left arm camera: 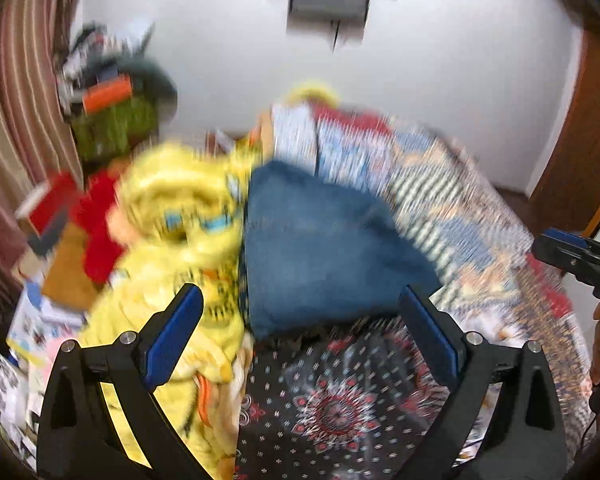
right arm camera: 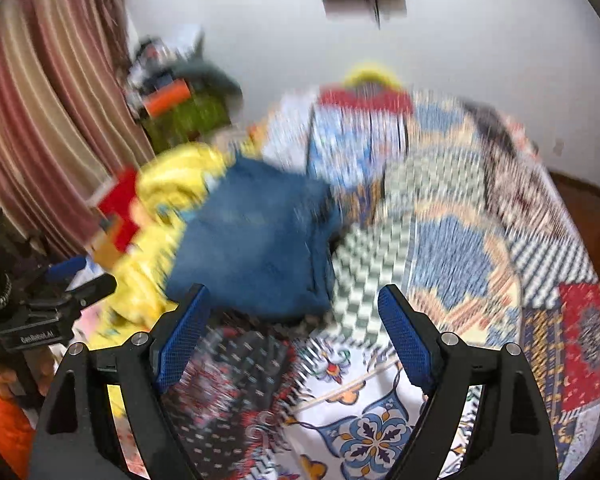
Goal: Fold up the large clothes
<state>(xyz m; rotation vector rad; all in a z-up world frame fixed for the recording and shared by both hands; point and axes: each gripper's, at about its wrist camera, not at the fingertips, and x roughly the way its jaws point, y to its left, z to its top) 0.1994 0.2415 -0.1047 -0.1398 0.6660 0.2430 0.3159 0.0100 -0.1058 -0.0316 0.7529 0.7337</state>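
A folded blue denim garment [left arm camera: 320, 248] lies on the bed; it also shows in the right wrist view [right arm camera: 252, 248]. In front of it lies a black patterned cloth [left arm camera: 340, 400], also in the right wrist view [right arm camera: 236, 384]. My left gripper [left arm camera: 300, 316] is open and empty, above the near edge of the blue garment. My right gripper [right arm camera: 292, 316] is open and empty, above the same near edge. The right gripper shows at the left view's right edge [left arm camera: 580, 256]. Both views are blurred by motion.
A yellow printed blanket [left arm camera: 180, 216] is heaped left of the blue garment. A patchwork bedsheet [right arm camera: 460, 248] covers the bed. Folded clothes [left arm camera: 340, 140] are stacked by the white wall. Striped curtains [left arm camera: 20, 120] hang left. A cluttered shelf [left arm camera: 112, 92] stands in the corner.
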